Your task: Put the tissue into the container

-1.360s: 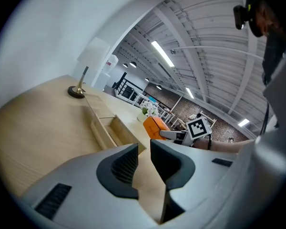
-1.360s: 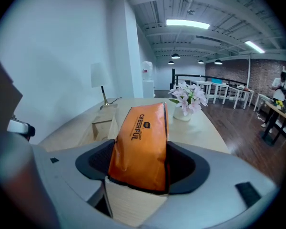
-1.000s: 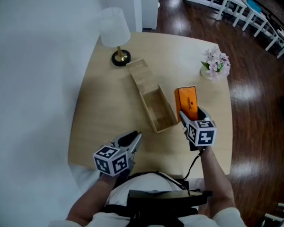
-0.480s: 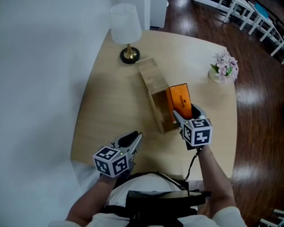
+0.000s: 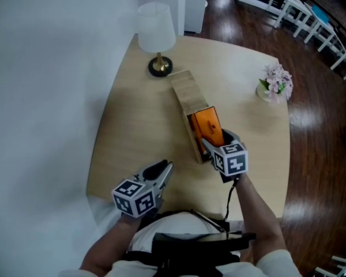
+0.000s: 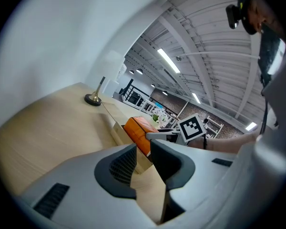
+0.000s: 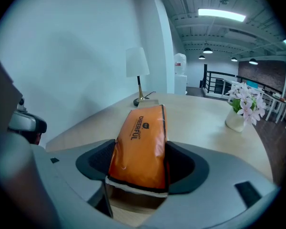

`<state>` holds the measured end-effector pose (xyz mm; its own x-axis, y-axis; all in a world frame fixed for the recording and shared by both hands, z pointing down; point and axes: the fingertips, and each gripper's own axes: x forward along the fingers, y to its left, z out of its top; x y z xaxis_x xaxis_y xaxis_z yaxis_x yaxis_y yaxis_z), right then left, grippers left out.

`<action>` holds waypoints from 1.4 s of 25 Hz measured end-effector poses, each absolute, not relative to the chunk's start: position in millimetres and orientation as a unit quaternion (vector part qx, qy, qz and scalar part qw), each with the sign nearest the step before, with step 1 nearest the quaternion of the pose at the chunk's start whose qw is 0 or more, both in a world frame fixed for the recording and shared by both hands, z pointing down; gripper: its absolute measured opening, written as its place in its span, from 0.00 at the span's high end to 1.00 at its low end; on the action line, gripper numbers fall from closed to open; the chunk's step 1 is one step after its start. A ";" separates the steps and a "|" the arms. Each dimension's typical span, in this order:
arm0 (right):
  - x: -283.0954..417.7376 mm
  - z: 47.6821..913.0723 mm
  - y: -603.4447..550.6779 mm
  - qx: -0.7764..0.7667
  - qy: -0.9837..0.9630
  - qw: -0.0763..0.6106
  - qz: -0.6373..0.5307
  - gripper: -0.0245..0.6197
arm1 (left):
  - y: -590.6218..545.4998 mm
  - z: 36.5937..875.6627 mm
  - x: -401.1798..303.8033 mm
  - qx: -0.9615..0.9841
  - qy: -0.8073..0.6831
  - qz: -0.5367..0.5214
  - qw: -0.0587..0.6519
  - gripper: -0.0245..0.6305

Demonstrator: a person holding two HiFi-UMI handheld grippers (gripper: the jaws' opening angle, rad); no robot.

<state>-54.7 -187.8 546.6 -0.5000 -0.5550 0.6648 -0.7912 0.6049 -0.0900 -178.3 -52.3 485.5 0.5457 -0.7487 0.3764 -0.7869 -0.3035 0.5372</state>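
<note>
An orange tissue pack [image 5: 207, 126] is clamped lengthwise between the pads of my right gripper [image 5: 213, 138], which is shut on it. The pack hangs over the open near half of the long wooden container [image 5: 185, 94]; I cannot tell whether it touches the bottom. In the right gripper view the pack [image 7: 140, 142] fills the jaws of that gripper [image 7: 140, 162], with brown wood showing under it. My left gripper [image 5: 161, 167] hovers near the table's front edge, left of the container. Its jaws stand almost together and hold nothing. From the left gripper [image 6: 143, 147] the pack [image 6: 137, 129] shows ahead.
A white-shaded lamp [image 5: 157, 33] stands at the table's far edge, just behind the container. A vase of pink flowers [image 5: 275, 84] sits at the far right corner. The round-cornered table [image 5: 127, 131] ends at a wall on the left and dark wood floor on the right.
My right gripper has carried the orange pack leftward, from beside the container's right wall to over its open near half. The left gripper has stayed put.
</note>
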 end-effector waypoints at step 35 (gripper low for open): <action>-60.3 584.0 -193.9 0.405 -0.814 0.360 0.209 0.39 | -38.4 493.3 -159.0 0.796 -0.477 0.039 0.370 0.84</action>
